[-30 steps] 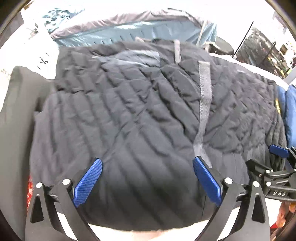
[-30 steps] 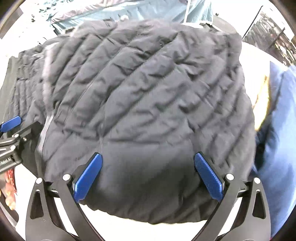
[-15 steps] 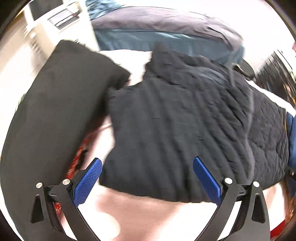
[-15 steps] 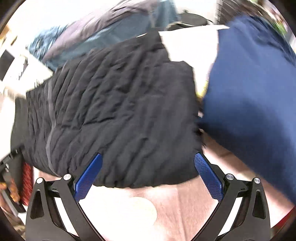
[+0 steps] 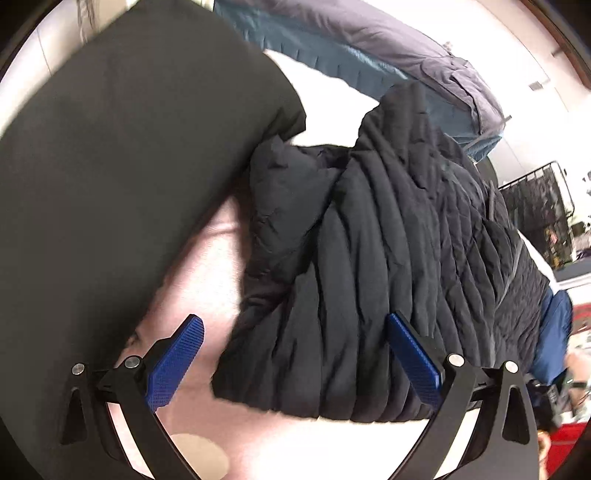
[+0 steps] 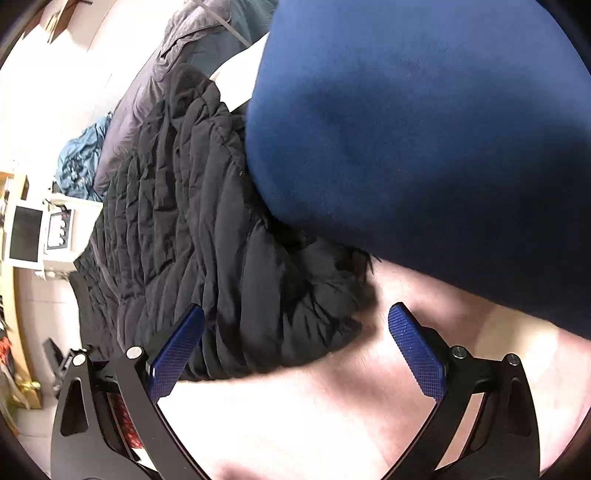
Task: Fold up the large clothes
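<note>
Black quilted jacket (image 5: 369, 258) lies ahead of both spread, empty claws (image 5: 295, 358) (image 6: 295, 350).

Quilted matt black jacket (image 5: 388, 258); smooth navy cloth (image 6: 424, 129).

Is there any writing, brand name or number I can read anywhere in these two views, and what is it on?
None can be read.
White appliance beside the black quilted jacket: its panel shows round knobs, and any markings are too small to read.
Dark marks on the white surface at the top of the left view: blurred, unreadable.
Jacket and both tools: no label visible.
</note>
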The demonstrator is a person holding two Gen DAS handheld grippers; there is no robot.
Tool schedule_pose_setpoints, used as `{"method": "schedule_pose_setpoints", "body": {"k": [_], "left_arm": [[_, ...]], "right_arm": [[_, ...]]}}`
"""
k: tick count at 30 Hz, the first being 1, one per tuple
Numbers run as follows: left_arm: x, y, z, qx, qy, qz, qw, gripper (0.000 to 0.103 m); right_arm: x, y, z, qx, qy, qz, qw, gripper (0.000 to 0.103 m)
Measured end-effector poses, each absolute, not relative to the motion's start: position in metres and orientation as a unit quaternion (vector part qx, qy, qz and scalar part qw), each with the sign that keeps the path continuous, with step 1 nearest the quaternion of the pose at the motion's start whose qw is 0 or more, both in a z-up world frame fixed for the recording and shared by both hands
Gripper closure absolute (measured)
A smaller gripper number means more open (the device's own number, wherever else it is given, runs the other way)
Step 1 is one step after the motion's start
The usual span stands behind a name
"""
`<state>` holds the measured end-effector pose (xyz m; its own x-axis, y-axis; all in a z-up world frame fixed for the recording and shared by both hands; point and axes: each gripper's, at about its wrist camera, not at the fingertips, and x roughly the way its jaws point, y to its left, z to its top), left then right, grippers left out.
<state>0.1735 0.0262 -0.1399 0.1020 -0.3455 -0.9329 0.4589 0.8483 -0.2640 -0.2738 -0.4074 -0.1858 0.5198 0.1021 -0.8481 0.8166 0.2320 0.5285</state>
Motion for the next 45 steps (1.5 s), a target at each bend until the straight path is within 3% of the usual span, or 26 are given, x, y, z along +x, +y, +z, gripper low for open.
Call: {"method": "schedule_pose_setpoints", "body": {"k": [15,23,28,31,33,35,39,45], "left_arm": [[0.233,-0.001,-0.205,0.004,0.677,-0.308,0.669,0.005],[0.237,-0.032,-0.207,0.047,0.666,-0.322,0.671,0.005],[0.228,-0.052,-0.194,0.054,0.654,-0.33,0.678,0.024],[0.221,-0.057,-0.182,0.059,0.646,-0.332,0.684,0.04],[0.215,-0.059,-0.17,0.059,0.639,-0.336,0.689,0.058],[0.207,-0.063,-0.156,0.068,0.629,-0.338,0.697,0.066],[0.184,-0.07,-0.122,0.077,0.6,-0.353,0.714,0.075],[0.141,-0.075,-0.064,0.064,0.557,-0.406,0.722,0.078]], "right_arm": [[-0.253,-0.419,-0.214,0.529,0.402,-0.271,0.696,0.005],[-0.241,-0.421,-0.218,0.511,0.422,-0.282,0.694,0.005],[-0.224,-0.42,-0.209,0.523,0.44,-0.26,0.683,0.028],[-0.219,-0.417,-0.203,0.515,0.451,-0.253,0.684,0.047],[-0.217,-0.414,-0.195,0.515,0.449,-0.249,0.687,0.063],[-0.214,-0.41,-0.184,0.507,0.453,-0.245,0.691,0.071],[-0.201,-0.395,-0.153,0.469,0.463,-0.229,0.717,0.078],[-0.199,-0.369,-0.108,0.441,0.456,-0.204,0.746,0.08]]}}
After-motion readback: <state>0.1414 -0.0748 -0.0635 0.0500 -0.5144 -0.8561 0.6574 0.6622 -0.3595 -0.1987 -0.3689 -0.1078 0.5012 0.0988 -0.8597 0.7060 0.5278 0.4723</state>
